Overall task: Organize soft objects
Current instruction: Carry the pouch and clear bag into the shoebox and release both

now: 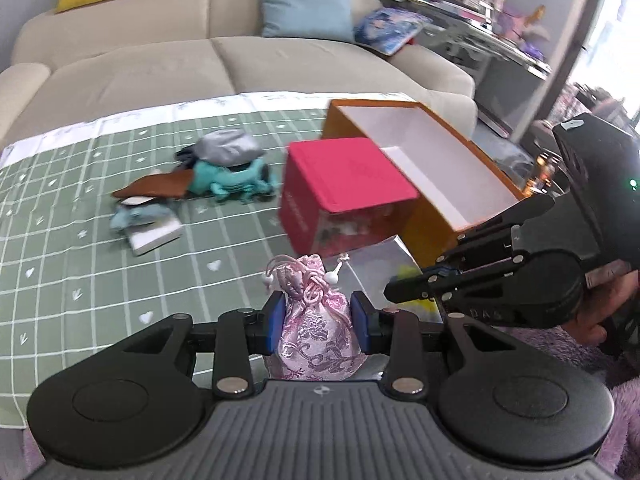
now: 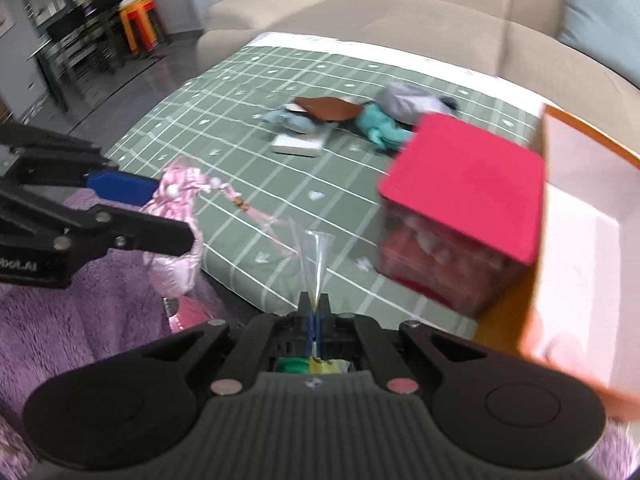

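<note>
Your left gripper [image 1: 318, 322] is clamped on the pink pouch [image 1: 316, 332], its blue pads pressing both sides, held over the near edge of the green cloth [image 1: 100, 240]. Your right gripper [image 2: 316, 312] is closed thin on a clear plastic bag [image 2: 316, 268] with something yellow and green inside, close to the left one.

The pouch is slick satin and gripped low on its body, so it could squeeze out upward if you swing fast. Its cords [image 2: 260, 216] trail loose and could snag the red box [image 1: 344, 192], which stands between you and the open orange box [image 1: 420, 160] at the cloth's right edge. The bag is pinched only by a thin fold; I judge it may slip or tear. With both grippers this near, they could knock together. The remaining soft things [image 1: 224, 172] lie mid-cloth, untouched.
</note>
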`<act>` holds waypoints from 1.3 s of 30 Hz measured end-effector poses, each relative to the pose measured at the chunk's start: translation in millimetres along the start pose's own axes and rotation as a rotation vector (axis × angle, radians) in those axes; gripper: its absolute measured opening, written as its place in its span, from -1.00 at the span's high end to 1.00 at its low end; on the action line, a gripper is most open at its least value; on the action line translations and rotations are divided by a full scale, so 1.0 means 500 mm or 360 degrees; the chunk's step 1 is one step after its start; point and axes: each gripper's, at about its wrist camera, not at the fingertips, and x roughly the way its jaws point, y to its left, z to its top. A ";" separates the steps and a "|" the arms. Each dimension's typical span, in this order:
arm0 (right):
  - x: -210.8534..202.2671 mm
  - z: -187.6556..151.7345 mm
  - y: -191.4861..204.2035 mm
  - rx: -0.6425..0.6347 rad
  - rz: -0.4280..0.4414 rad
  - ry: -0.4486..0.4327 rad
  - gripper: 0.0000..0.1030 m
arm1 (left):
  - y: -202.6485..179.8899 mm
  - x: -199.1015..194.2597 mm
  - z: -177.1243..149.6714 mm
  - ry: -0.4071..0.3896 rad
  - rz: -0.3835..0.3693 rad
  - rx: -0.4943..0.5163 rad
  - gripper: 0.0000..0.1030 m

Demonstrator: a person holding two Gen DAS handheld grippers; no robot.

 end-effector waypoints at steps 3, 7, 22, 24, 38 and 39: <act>-0.029 -0.029 -0.026 0.0081 -0.0040 -0.0039 1.00 | -0.034 0.004 0.008 -0.0001 -0.0032 0.0065 0.23; -0.058 -0.055 -0.056 0.0164 -0.0074 -0.0079 1.00 | -0.081 0.008 0.020 -0.0007 -0.0067 0.0149 0.23; -0.186 -0.103 -0.145 0.0340 -0.0246 -0.0314 1.00 | -0.219 0.036 0.095 -0.0042 -0.0257 0.0372 0.23; -0.213 -0.103 -0.160 0.0379 -0.0276 -0.0384 1.00 | -0.236 0.041 0.119 -0.0069 -0.0269 0.0412 0.23; -0.309 -0.069 -0.281 0.0586 -0.0488 -0.0723 1.00 | -0.364 0.074 0.320 -0.0353 -0.0286 0.0681 0.23; -0.304 -0.066 -0.292 0.0603 -0.0498 -0.0725 1.00 | -0.371 0.085 0.333 -0.0366 -0.0265 0.0697 0.23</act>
